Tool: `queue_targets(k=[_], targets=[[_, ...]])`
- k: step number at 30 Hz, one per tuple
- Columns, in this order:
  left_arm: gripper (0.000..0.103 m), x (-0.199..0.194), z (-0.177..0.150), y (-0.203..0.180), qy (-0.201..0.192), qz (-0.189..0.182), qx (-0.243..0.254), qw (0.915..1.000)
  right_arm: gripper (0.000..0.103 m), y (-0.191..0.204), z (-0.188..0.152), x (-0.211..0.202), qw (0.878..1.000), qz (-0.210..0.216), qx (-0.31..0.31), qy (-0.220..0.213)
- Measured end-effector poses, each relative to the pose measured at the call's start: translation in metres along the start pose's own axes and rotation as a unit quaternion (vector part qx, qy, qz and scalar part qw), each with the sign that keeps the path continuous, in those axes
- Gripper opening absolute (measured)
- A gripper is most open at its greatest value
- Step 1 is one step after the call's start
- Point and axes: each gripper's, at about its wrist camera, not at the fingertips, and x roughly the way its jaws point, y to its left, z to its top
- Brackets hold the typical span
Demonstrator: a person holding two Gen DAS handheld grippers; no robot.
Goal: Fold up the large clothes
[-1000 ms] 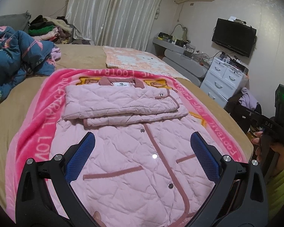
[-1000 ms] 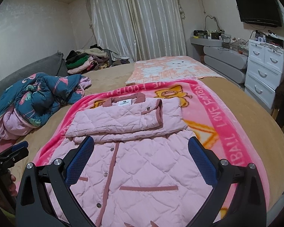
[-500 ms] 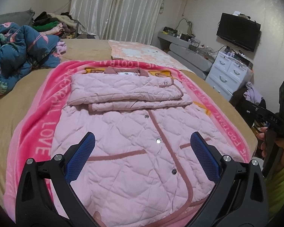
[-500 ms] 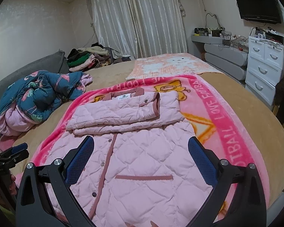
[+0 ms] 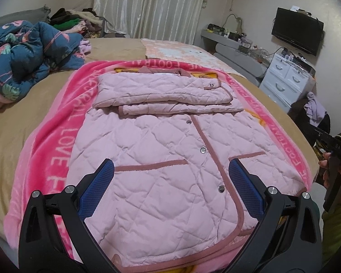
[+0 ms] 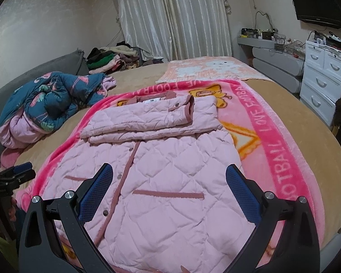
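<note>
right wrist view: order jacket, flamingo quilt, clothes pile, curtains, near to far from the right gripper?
1. jacket, right under the open right gripper
2. flamingo quilt, left on the bed
3. clothes pile, far left corner
4. curtains, back wall

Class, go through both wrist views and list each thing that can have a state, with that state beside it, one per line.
Pink quilted jacket: lying flat, snapped shut, both sleeves folded across the chest.
Pink blanket: spread flat under the jacket.
Blue floral quilt: crumpled in a heap.
Curtains: drawn shut.
Television: screen dark.
White drawers: closed.
Left claw: open, empty.
Right claw: open, empty.
</note>
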Motion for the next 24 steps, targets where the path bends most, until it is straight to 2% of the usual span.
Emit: queue_targets(k=[10, 24], targets=[[0.095, 0.001, -0.014, 0.005, 0.01, 0.02, -0.007, 0.9997, 0.099, -0.002, -0.02, 0.006, 1.0, 0.007, -0.016, 0.024], [0.095, 0.006, -0.036, 0.022, 0.033, 0.046, -0.014, 0.9983, 0.099, -0.022, -0.05, 0.012, 0.998, -0.006, -0.001, 0.059]])
